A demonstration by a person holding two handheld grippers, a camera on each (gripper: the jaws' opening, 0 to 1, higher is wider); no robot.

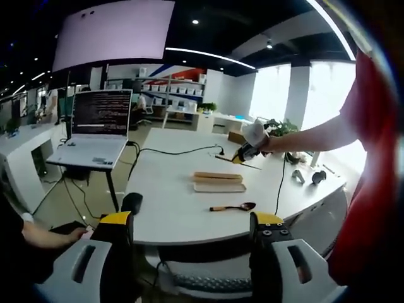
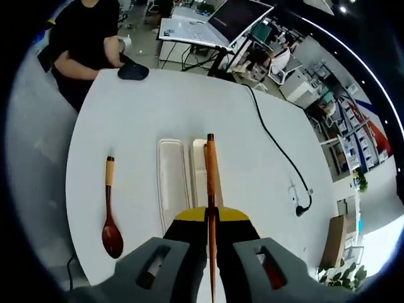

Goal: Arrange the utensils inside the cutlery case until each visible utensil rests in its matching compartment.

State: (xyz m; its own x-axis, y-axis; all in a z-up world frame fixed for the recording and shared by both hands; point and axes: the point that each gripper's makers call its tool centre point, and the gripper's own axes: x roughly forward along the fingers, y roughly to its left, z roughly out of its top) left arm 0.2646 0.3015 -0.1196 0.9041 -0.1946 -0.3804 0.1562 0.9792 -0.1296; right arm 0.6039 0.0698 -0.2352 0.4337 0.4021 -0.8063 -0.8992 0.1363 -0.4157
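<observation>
An open cream cutlery case (image 2: 172, 180) lies in two long halves on the white table (image 2: 151, 107). A dark wooden spoon (image 2: 110, 211) rests on the table to the case's left, bowl toward me. My right gripper (image 2: 211, 218) is shut on brown chopsticks (image 2: 211, 170), which point forward above the case's right half. In the left gripper view the case (image 1: 218, 183) and spoon (image 1: 233, 206) sit mid-table, and the right gripper (image 1: 245, 151) hovers behind them with the chopsticks. My left gripper (image 1: 192, 219) is open and empty, back from the table's near edge.
A black mouse (image 2: 132, 71) and a black cable (image 2: 278, 151) lie on the table. A laptop (image 1: 101, 126) stands on a side stand at the left. A person in black (image 2: 85, 38) sits at the far end. Two dark controllers (image 1: 309, 177) sit near the right edge.
</observation>
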